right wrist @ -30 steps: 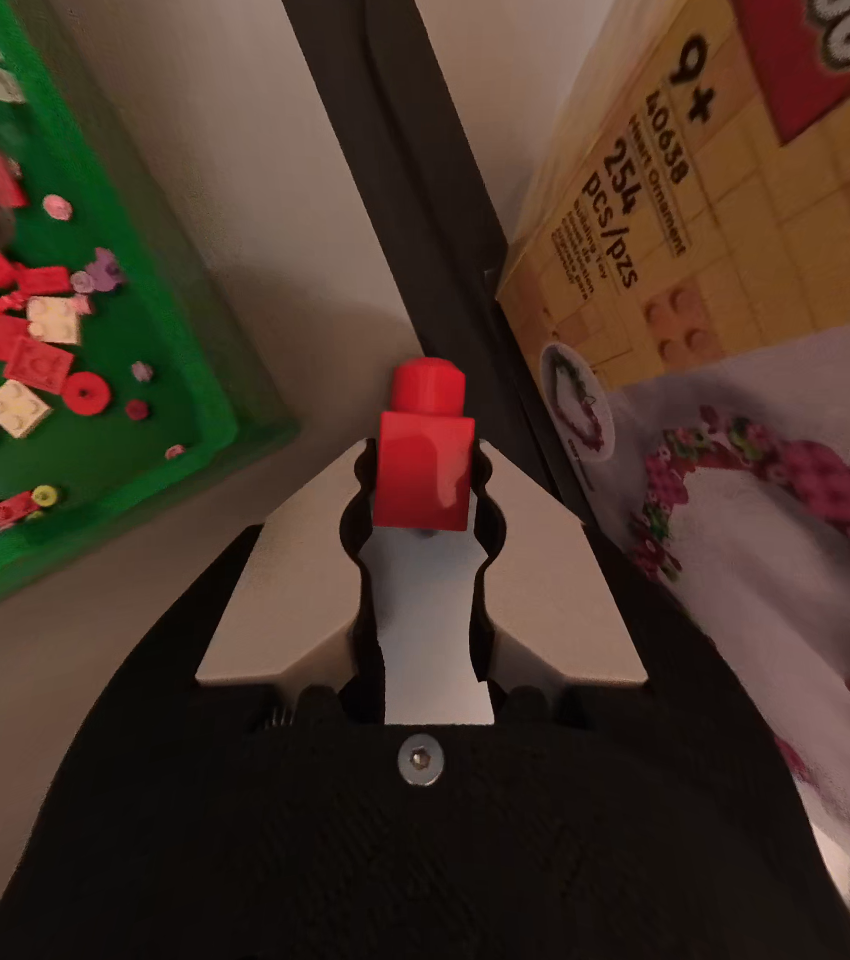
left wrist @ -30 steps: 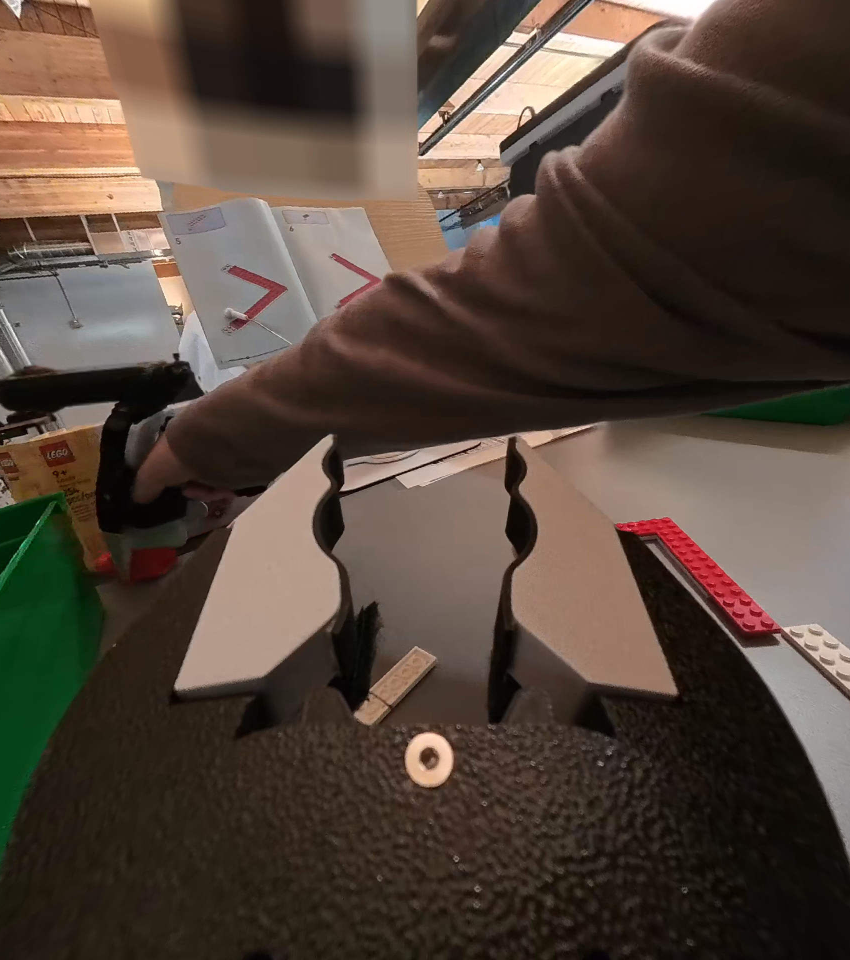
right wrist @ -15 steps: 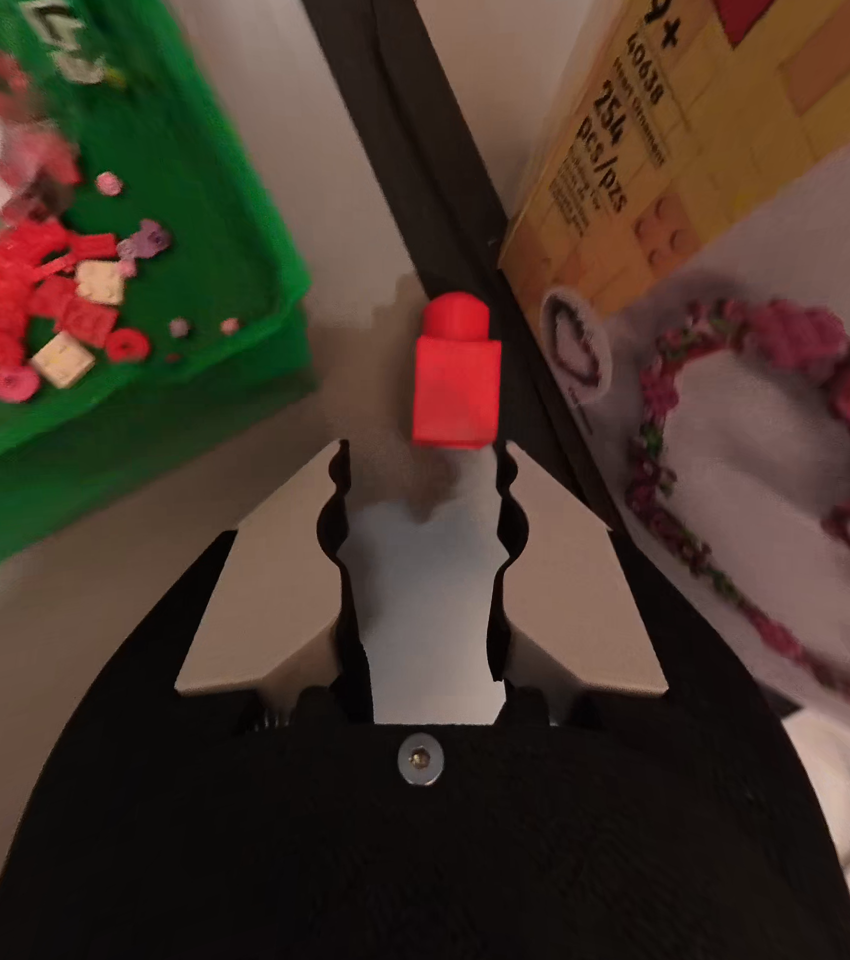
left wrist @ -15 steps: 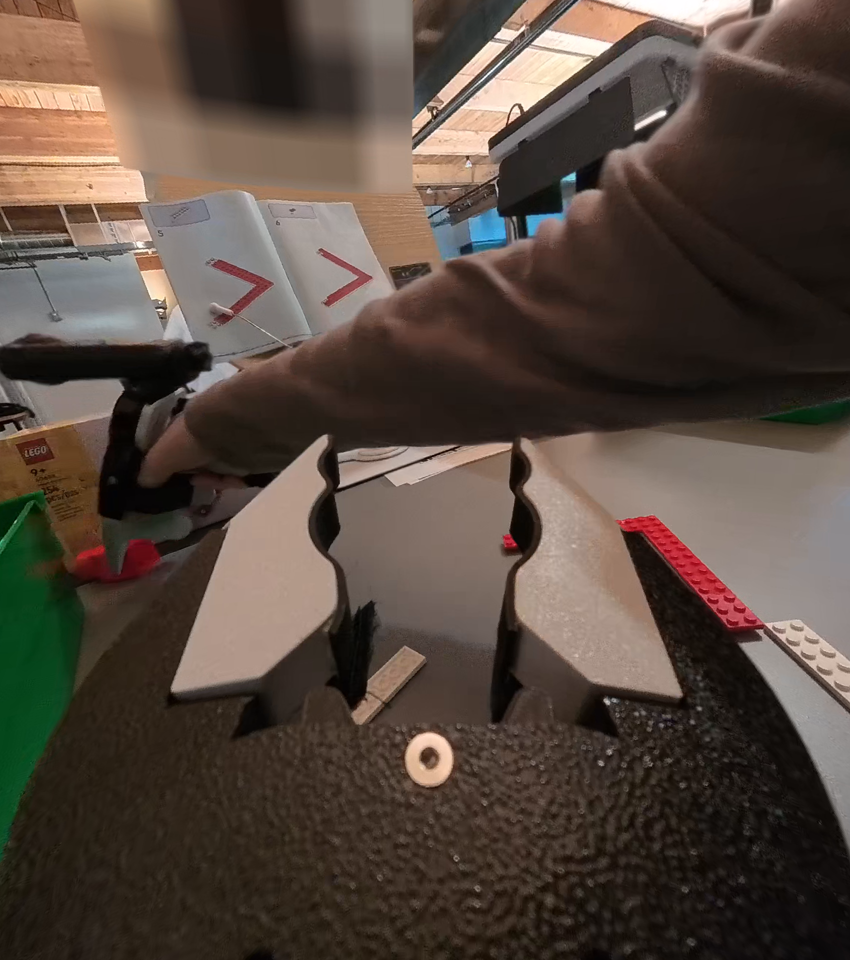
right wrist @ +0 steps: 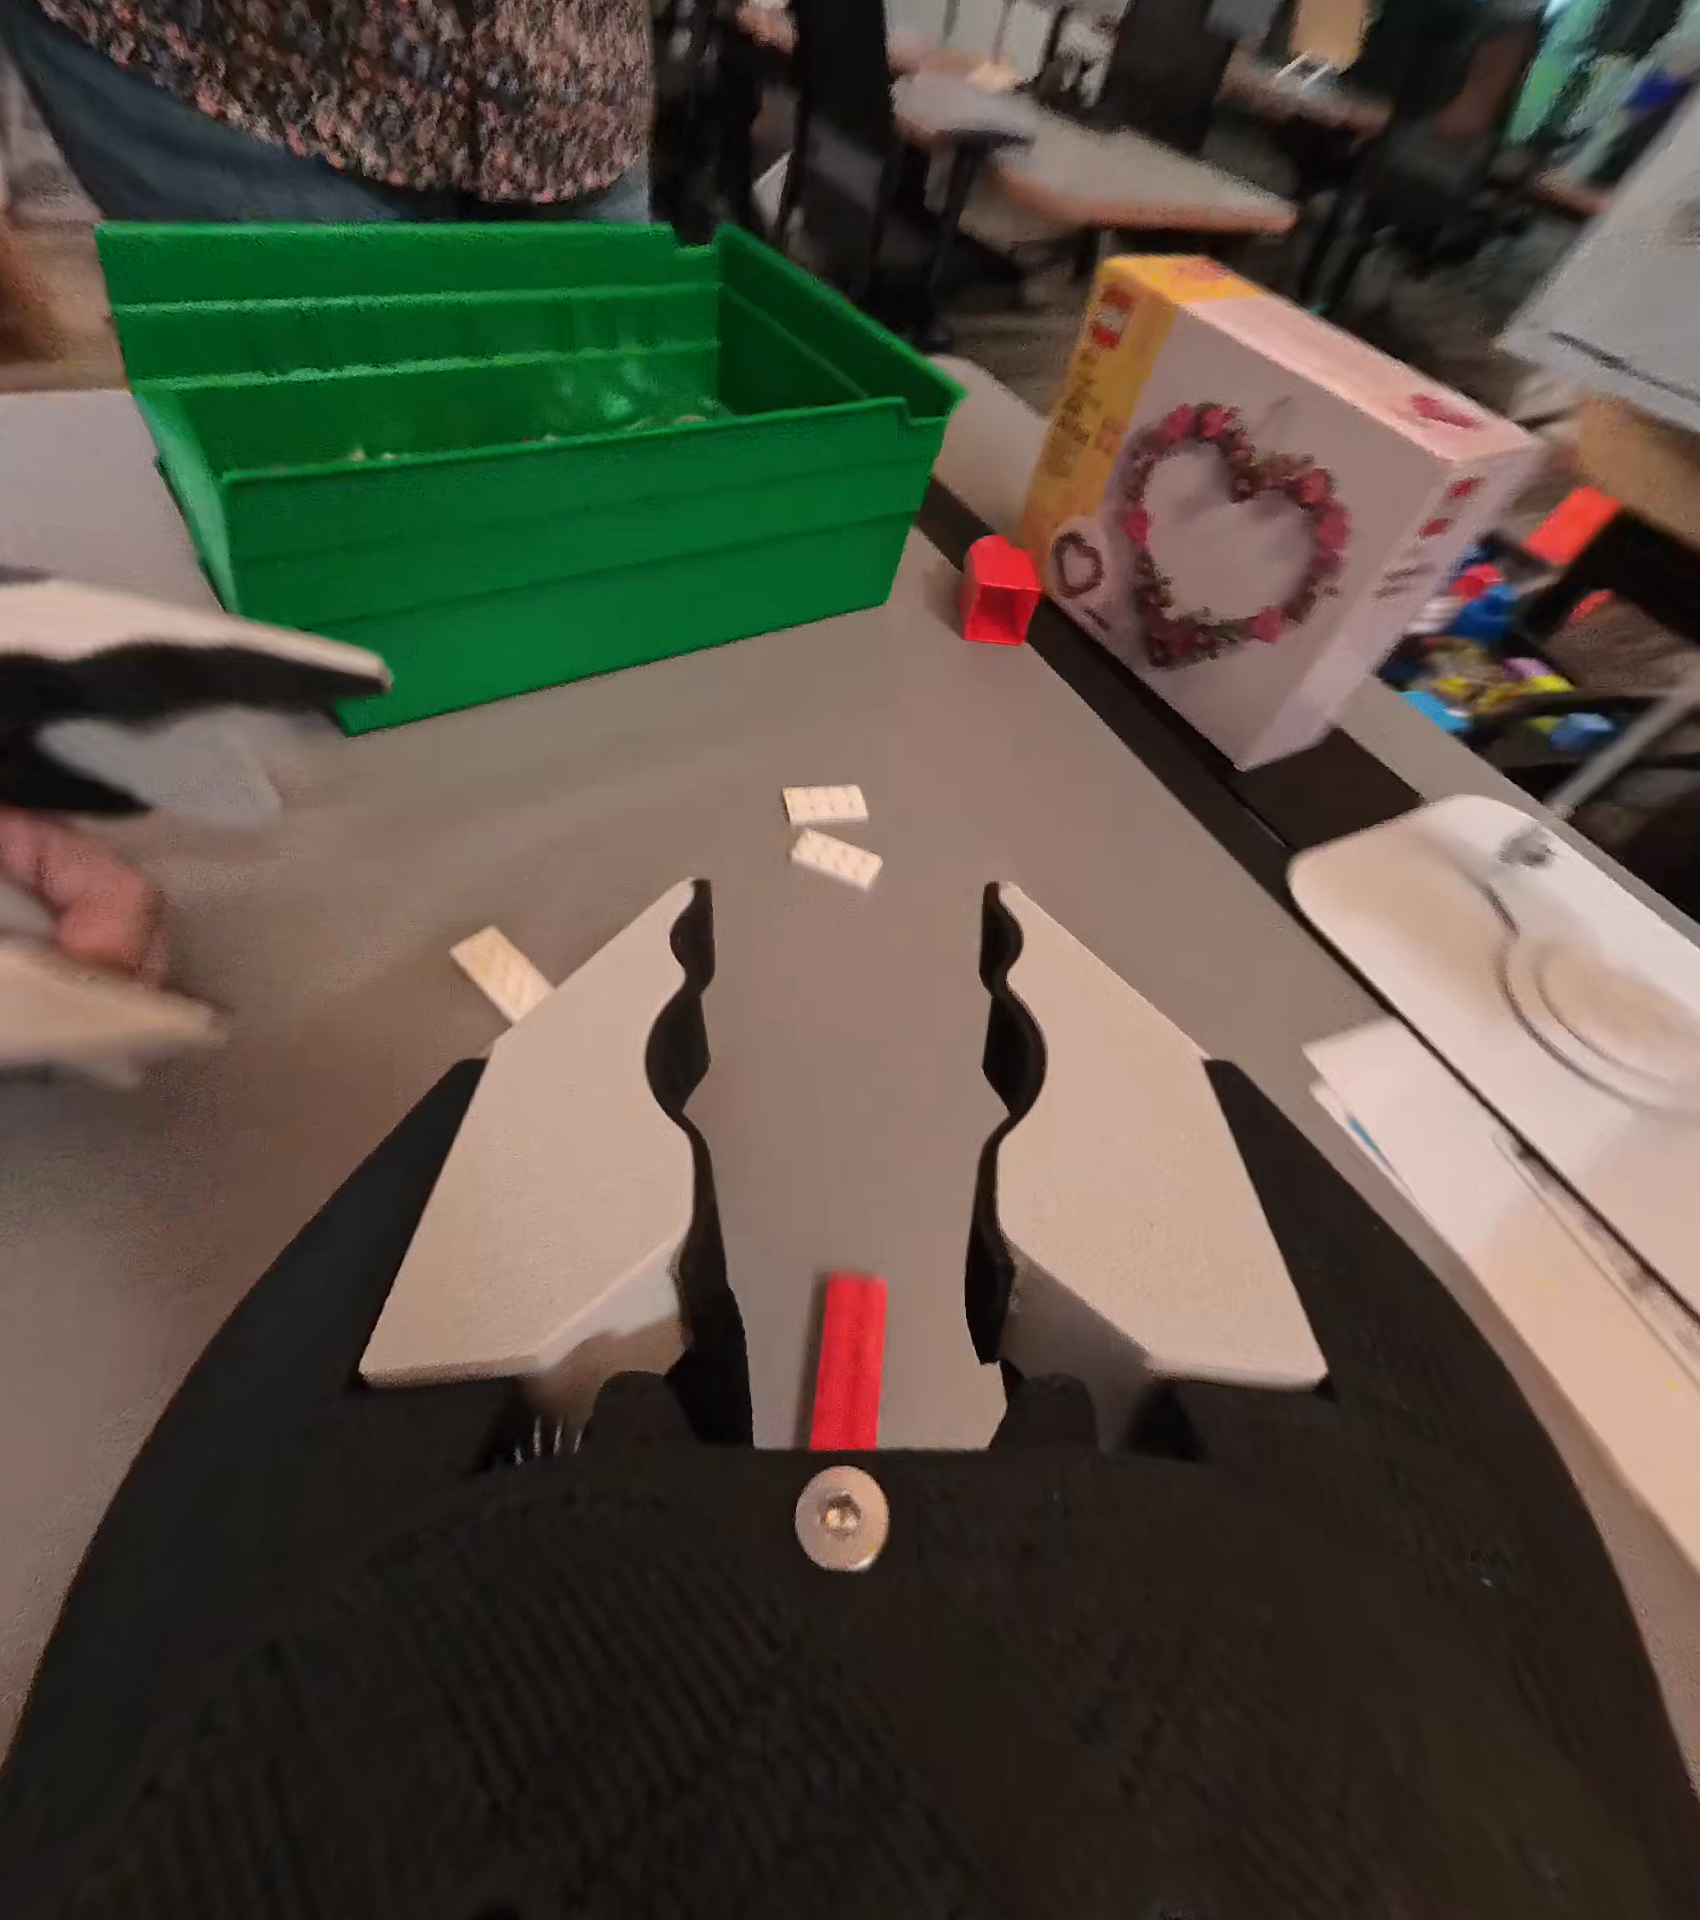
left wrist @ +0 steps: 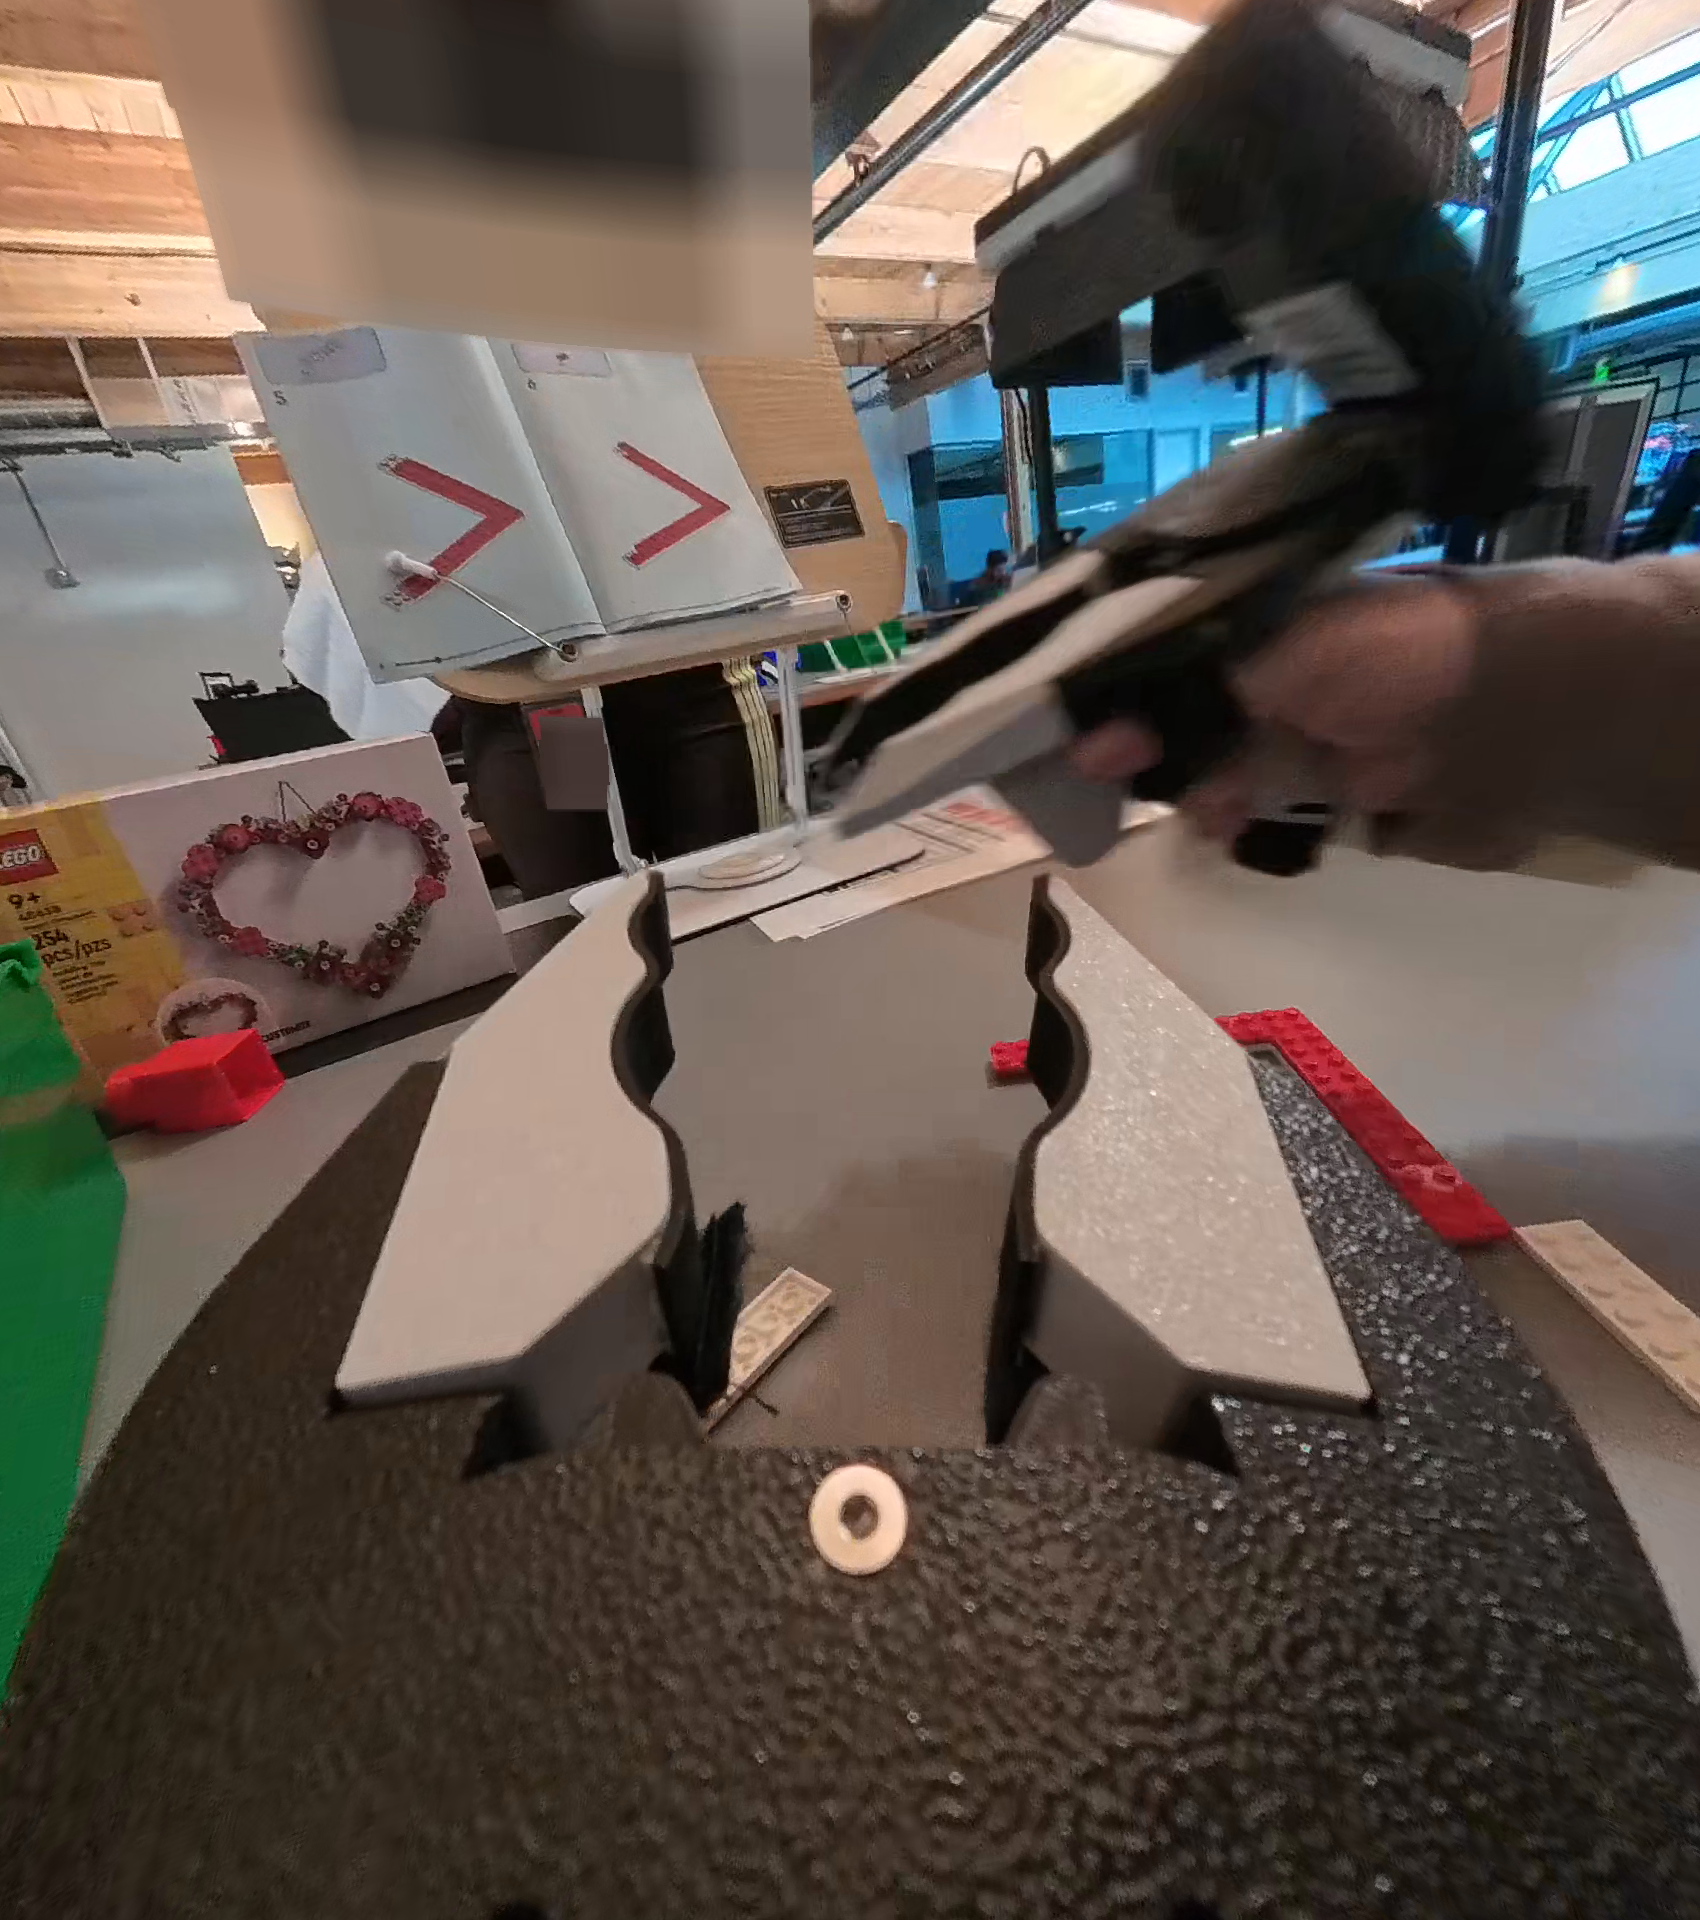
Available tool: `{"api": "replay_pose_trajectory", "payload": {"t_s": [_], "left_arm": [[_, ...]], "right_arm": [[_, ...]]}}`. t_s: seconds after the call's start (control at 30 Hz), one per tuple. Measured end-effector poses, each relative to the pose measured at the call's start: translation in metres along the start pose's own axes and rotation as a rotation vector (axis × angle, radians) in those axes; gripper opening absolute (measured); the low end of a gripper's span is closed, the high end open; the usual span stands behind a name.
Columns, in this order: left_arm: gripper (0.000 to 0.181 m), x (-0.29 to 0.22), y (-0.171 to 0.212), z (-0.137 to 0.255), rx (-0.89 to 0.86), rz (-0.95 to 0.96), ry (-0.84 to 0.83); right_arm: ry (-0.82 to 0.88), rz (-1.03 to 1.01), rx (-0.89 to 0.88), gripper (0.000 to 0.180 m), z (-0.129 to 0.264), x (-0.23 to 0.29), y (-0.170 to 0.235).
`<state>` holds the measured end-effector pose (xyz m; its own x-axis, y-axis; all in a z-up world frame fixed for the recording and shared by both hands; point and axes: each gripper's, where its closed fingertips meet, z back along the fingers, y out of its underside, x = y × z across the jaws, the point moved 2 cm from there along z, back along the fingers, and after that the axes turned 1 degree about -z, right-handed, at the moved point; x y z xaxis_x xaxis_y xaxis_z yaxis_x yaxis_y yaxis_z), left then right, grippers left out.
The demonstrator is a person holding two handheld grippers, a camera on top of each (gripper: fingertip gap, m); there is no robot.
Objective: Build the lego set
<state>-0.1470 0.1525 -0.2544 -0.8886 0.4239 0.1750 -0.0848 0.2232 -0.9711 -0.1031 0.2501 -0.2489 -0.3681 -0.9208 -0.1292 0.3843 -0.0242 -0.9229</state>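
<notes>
Lego build looks barely begun: only a red angled frame [left wrist: 1365,1117] lies joined on the table [right wrist: 617,748], near loose white plates [right wrist: 830,831]. Most pieces wait in the green bin [right wrist: 513,457]. Left gripper [left wrist: 846,997] and right gripper [right wrist: 846,997] both hang apart, empty.

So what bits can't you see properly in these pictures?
- Inside the green bin: right wrist view, its front wall hides the pieces.
- Red plates: left wrist view, the left gripper covers their middle.
- Right gripper: left wrist view, blurred by motion.
- Small white plates: right wrist view, too small to count studs.
</notes>
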Motion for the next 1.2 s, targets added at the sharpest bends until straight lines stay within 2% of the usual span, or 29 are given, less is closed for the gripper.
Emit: {"api": "replay_pose_trajectory", "payload": {"t_s": [0.17,0.3,0.5,0.7,1.2], "left_arm": [[0.067,-0.003,0.001,0.000,0.007,-0.020,0.005],[0.067,-0.008,0.003,-0.001,0.018,-0.042,0.017],[0.067,-0.017,0.003,0.000,0.025,-0.077,0.041],[0.067,-0.023,0.002,0.002,0.027,-0.108,0.047],[0.061,-0.026,0.001,0.006,0.022,-0.109,0.045]], "right_arm": [[0.122,0.031,-0.128,0.048,0.072,0.015,0.040],[0.262,0.154,-0.175,0.041,0.103,0.017,0.068],[0.399,0.126,-0.357,0.039,0.137,0.004,0.072],[0.489,0.185,-0.438,0.032,0.152,0.000,0.072],[0.506,0.190,-0.429,0.027,0.153,-0.001,0.073]]}}
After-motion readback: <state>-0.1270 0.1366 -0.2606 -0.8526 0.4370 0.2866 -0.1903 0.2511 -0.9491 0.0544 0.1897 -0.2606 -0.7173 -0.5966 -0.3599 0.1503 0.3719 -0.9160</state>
